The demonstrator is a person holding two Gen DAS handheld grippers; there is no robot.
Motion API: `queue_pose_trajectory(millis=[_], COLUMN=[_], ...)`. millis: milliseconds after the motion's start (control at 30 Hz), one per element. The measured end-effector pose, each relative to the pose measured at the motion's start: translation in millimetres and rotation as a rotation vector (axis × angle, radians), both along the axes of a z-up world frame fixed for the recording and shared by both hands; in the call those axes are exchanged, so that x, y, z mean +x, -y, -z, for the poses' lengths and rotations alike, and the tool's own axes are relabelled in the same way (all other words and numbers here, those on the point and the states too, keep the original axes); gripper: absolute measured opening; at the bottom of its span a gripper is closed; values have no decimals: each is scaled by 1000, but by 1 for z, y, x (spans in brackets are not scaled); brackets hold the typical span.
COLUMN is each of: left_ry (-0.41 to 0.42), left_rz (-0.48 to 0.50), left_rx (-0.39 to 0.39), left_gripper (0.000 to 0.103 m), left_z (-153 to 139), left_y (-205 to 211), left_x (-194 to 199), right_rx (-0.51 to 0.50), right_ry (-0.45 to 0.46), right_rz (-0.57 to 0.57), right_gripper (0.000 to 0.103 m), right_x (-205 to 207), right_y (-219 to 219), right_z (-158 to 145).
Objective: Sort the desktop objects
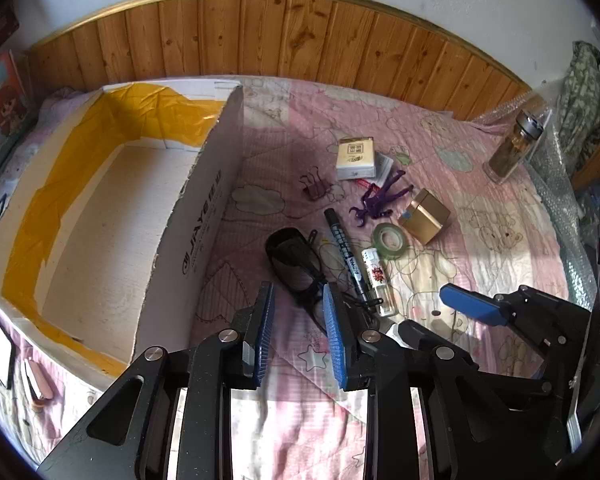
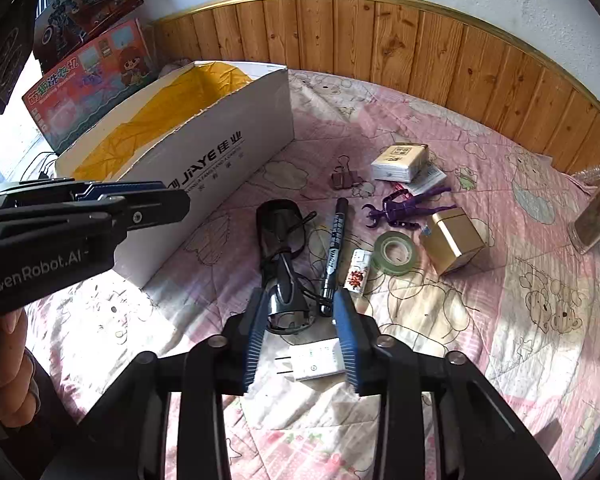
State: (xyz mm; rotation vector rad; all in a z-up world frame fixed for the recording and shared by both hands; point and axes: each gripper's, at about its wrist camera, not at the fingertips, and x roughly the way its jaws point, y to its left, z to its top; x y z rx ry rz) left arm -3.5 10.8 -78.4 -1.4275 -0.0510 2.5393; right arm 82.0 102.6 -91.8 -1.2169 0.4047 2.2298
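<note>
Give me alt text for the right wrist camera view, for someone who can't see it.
The right gripper hangs open above a white plug adapter on a pink cartoon quilt. Beyond lie dark glasses, a black marker, a tape roll and a gold box; a white cardboard box stands left.

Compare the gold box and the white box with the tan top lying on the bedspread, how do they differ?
The gold box is shiny gold all over; the white box is matte white with a tan printed top. The gold box stands taller, cube-like, while the white box lies flat and low. The gold box sits beside the tape roll; the white box lies farther back, on a paper slip. Both are small, closed, and rest outside the carton.
</note>
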Motion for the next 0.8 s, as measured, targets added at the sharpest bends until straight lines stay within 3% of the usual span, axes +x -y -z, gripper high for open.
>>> queue_pose_trajectory(millis=[133,333,600,700,800], left_ry=[40,119,223,253,270], left_rz=[20,24,-16,-39,-61], left_rx=[2,13,80,103,140], left_gripper=[37,42,46,47,51], left_z=[16,45,81,92,99], left_y=[-10,-21,-27,-26,-21], left_x=[-4,-16,-35,-40,-47], right_rx=[-21,-61,-203,-209,-186], right_ry=[6,-9,-36,-8,49], right_rz=[34,120,99,82,64], right_gripper=[49,60,60,58,47], right_x=[10,31,27,15,1], right_y=[-15,-55,-76,-76,-76], right_z=[5,10,37,51,66])
